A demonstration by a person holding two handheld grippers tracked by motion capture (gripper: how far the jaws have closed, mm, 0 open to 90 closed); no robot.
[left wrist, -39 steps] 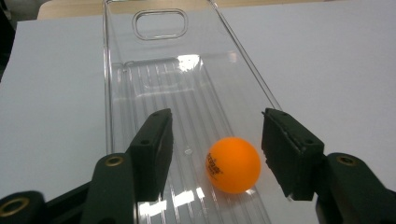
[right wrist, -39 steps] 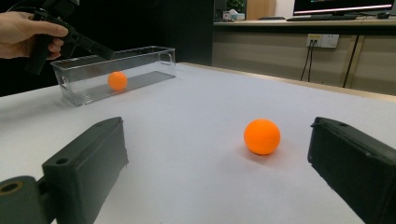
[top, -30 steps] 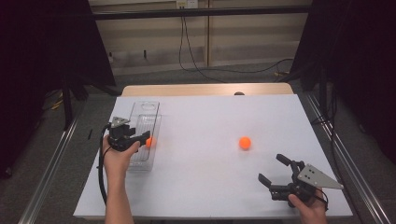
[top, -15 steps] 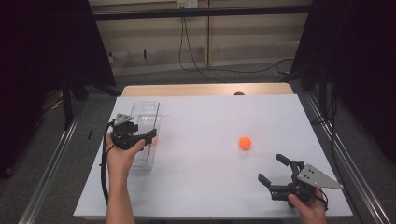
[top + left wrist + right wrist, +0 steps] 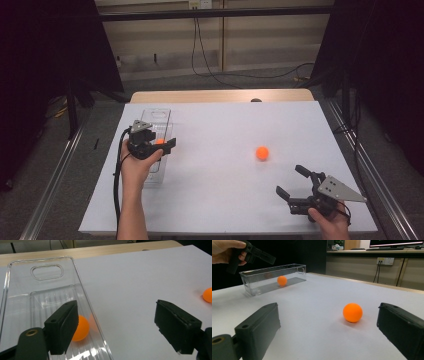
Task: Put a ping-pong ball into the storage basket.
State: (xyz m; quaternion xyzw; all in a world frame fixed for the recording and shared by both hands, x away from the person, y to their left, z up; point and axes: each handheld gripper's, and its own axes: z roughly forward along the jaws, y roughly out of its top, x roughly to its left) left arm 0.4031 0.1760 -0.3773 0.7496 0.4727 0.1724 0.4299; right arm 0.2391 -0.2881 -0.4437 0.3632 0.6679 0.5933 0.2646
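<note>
White table (image 5: pixel 225 200), matte top, with a light wooden strip along the far edge. Clear plastic bin (image 5: pixel 162 117) lies on it at the left side, long axis running away from the person, handle cutout at the far end. One orange ball (image 5: pixel 80 328) rests on the bin's ribbed floor, near its right wall. A second orange ball (image 5: pixel 262 152) sits directly on the tabletop, right of centre, well apart from the bin. Small dark object (image 5: pixel 256 100) at the far edge, too small to tell.

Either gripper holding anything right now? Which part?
Nothing held. Left gripper jaws just opened; ball lies free in the clear bin. Right gripper open.
</note>
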